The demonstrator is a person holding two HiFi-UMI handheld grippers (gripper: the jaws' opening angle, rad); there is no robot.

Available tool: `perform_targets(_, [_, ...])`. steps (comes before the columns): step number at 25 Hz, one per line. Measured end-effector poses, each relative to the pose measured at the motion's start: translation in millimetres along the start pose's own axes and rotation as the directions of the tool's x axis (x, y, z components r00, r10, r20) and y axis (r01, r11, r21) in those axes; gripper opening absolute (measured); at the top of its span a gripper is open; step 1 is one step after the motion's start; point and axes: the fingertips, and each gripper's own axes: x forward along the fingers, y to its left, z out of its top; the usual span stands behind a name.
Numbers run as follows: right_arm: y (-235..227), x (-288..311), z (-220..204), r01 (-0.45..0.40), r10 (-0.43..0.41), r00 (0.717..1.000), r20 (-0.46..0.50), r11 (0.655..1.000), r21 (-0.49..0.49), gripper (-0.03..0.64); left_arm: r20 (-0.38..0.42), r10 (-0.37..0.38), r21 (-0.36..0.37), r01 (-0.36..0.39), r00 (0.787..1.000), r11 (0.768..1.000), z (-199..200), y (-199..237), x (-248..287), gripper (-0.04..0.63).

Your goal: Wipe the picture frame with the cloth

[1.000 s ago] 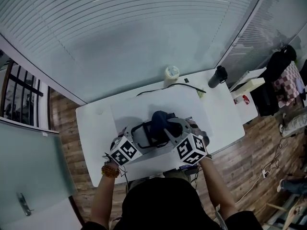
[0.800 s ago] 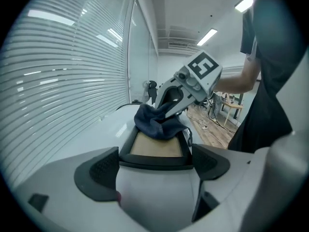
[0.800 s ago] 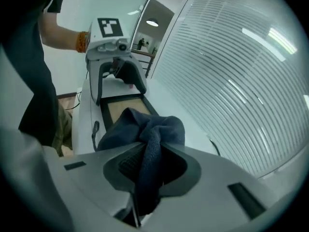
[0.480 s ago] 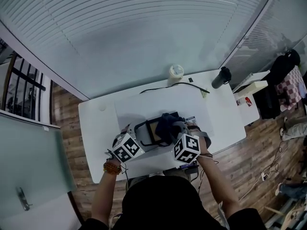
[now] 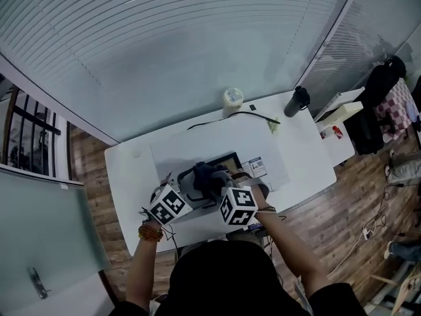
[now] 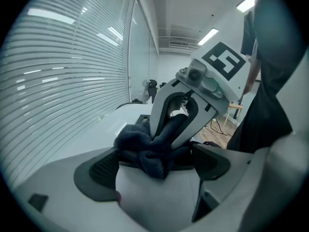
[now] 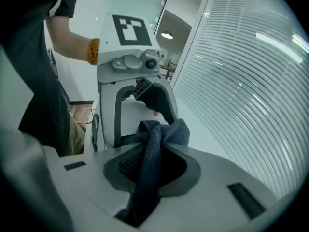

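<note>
My left gripper (image 5: 186,187) holds the black-edged picture frame (image 5: 225,158) over the white table (image 5: 131,176), its jaws spread wide across the pale panel (image 6: 154,197). The dark blue cloth (image 5: 207,175) is bunched on the frame's far edge. My right gripper (image 5: 220,184) is shut on that cloth (image 7: 161,134), which hangs down between its pads. In the left gripper view the cloth (image 6: 145,149) sits pinched by the right gripper (image 6: 186,115), just beyond my left gripper (image 6: 155,170). The right gripper view shows the left gripper (image 7: 140,105) facing my right gripper (image 7: 152,161).
A pale cup (image 5: 233,99), a black bottle (image 5: 296,102) and a black cable (image 5: 230,117) lie along the table's far edge. A printed card (image 5: 256,166) rests right of the frame. A side table (image 5: 339,120) stands at the right, beyond it a wooden floor.
My right gripper has slid left with the cloth across the frame, closer to the left gripper. The left gripper has stayed nearly in place.
</note>
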Motion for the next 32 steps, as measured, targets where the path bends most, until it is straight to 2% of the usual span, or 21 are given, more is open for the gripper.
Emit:
perform_targets(3, [-20,-35,-7,0.049,-0.05,0.997,0.06,0.999,0.019,0.051,0.002,0.002,0.004,-0.002,1.0,1.0,1,1,0,0.46])
perform_targets(5, [-38,-64,-23,0.096,-0.096,0.994,0.058,0.995,0.01,0.051,0.005,0.0,0.009,0.0,1.0,1.0,1,1,0,0.462])
perform_targets(6, [-42,-74,-35,0.094,-0.093,0.995,0.042,0.996,-0.011,0.051,0.006,0.0,0.011,0.0,1.0,1.0,1,1,0,0.46])
perform_targets(8, [-38,-79,-63,0.034,-0.035,0.999,-0.011,0.994,-0.099,0.051,0.008,0.0,0.013,0.0,1.0,1.0,0,1,-1,0.46])
perform_targets(11, [-20,-65,-86,-0.065,0.053,0.997,-0.055,0.967,-0.248,0.051,0.007,0.001,0.01,-0.001,1.0,1.0,0,-1,-1,0.462])
perform_targets(15, [-9,-53,-68,-0.169,0.167,0.986,-0.027,0.959,-0.227,0.05,0.004,0.004,0.009,-0.004,1.0,1.0,0,0,-1,0.462])
perform_targets(18, [6,-42,-43,-0.24,0.252,0.967,0.039,0.95,-0.202,0.048,0.002,0.005,0.005,-0.005,1.0,1.0,0,0,1,0.46])
perform_targets(24, [26,-21,-1,-0.301,0.33,0.937,0.115,0.929,-0.217,0.046,-0.015,0.002,0.026,-0.002,1.0,1.0,0,1,-1,0.462])
perform_targets(27, [21,-22,1,-0.263,0.307,0.941,0.142,0.928,-0.263,0.048,-0.004,-0.006,0.014,0.006,1.0,1.0,0,-1,-1,0.462])
perform_targets(30, [-9,-21,16,-0.142,0.201,0.96,0.197,0.951,-0.275,0.051,0.004,-0.002,0.022,0.002,1.0,1.0,2,-1,0,0.46])
perform_targets(32, [-24,-6,27,-0.116,0.175,0.967,0.184,0.95,-0.291,0.051,0.006,0.003,0.025,-0.003,1.0,1.0,3,2,-1,0.462])
